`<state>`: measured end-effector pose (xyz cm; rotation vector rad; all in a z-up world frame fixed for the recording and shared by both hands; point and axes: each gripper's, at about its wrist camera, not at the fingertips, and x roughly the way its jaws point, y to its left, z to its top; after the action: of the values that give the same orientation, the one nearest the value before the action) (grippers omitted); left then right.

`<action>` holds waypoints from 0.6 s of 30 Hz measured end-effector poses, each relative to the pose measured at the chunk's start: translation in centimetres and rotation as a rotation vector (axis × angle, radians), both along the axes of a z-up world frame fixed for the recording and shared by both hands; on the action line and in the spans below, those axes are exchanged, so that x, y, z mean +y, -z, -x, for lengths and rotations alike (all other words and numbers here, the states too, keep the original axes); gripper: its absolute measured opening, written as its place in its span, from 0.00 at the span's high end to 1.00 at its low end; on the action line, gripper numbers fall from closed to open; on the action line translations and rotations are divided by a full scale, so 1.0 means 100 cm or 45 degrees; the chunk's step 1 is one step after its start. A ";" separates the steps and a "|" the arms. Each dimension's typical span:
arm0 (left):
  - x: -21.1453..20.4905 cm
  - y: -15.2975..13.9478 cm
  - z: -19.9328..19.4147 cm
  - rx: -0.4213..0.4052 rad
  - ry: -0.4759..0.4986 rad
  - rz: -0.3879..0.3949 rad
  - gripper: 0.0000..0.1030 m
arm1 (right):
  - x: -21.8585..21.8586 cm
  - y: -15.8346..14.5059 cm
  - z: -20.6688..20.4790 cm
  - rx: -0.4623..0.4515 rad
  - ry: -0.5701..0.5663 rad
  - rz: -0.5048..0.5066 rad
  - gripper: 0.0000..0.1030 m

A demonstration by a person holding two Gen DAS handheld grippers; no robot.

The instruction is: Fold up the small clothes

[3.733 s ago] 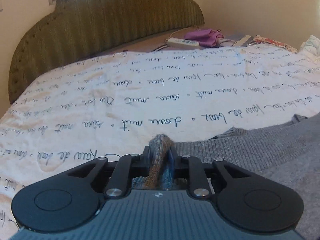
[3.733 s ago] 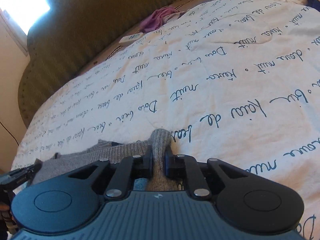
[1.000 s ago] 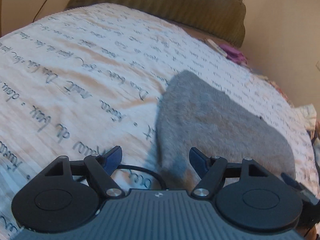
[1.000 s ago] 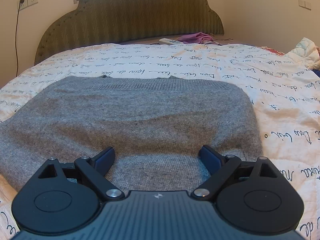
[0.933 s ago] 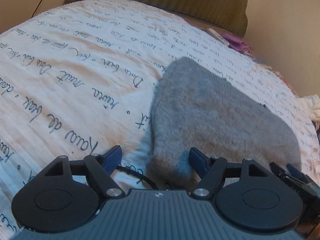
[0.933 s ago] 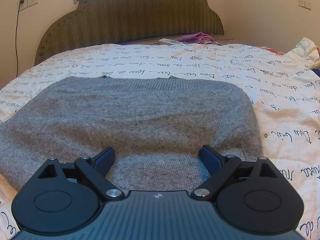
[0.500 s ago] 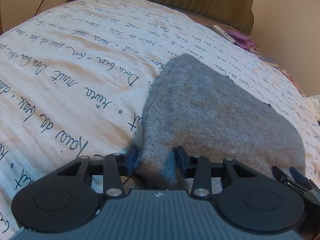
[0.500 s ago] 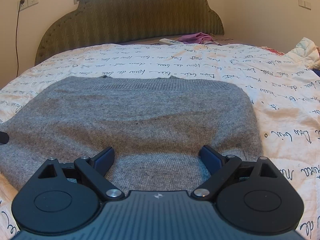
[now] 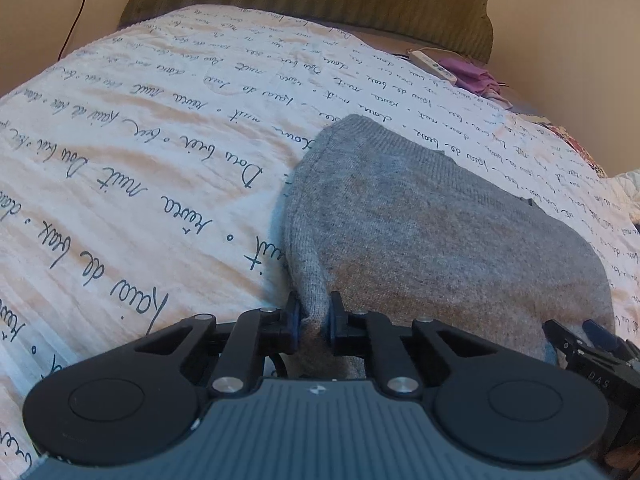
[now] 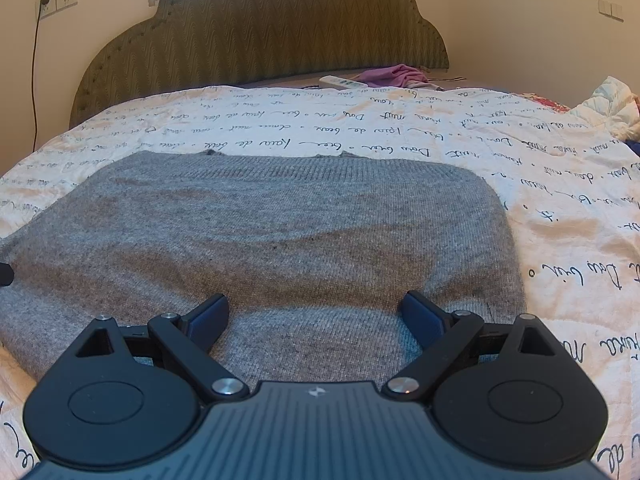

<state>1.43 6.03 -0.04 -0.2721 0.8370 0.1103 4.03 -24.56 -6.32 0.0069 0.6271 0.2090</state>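
A grey knitted sweater (image 9: pixel 440 232) lies folded flat on the bedspread (image 9: pixel 140 160). In the left wrist view my left gripper (image 9: pixel 315 316) is at the sweater's near left corner. Its jaws are closing, and the pads pinch a raised fold of the grey knit between them. In the right wrist view the sweater (image 10: pixel 280 232) spreads wide ahead. My right gripper (image 10: pixel 316 316) stands open over its near edge, fingers wide apart and gripping nothing. The right gripper's fingertips (image 9: pixel 592 340) show at the sweater's right corner in the left wrist view.
The white bedspread (image 10: pixel 560 200) with dark script covers the bed. A green padded headboard (image 10: pixel 260 32) stands behind. By it lie a white remote (image 10: pixel 340 81) and a purple cloth (image 10: pixel 394 74). A white crumpled garment (image 10: pixel 612 104) lies at the far right.
My left gripper went from wide open to pinched on the sweater's near left corner, shifting slightly along that edge. The right gripper stayed still and open.
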 end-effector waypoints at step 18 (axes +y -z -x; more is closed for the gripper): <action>-0.071 -0.010 0.020 -0.311 0.290 -0.437 0.88 | 0.139 -0.085 -0.107 0.428 -0.599 -0.290 0.08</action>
<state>-0.61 -1.08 0.94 0.1317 0.5888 0.0058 14.75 -10.68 2.15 0.1166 0.9327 0.7453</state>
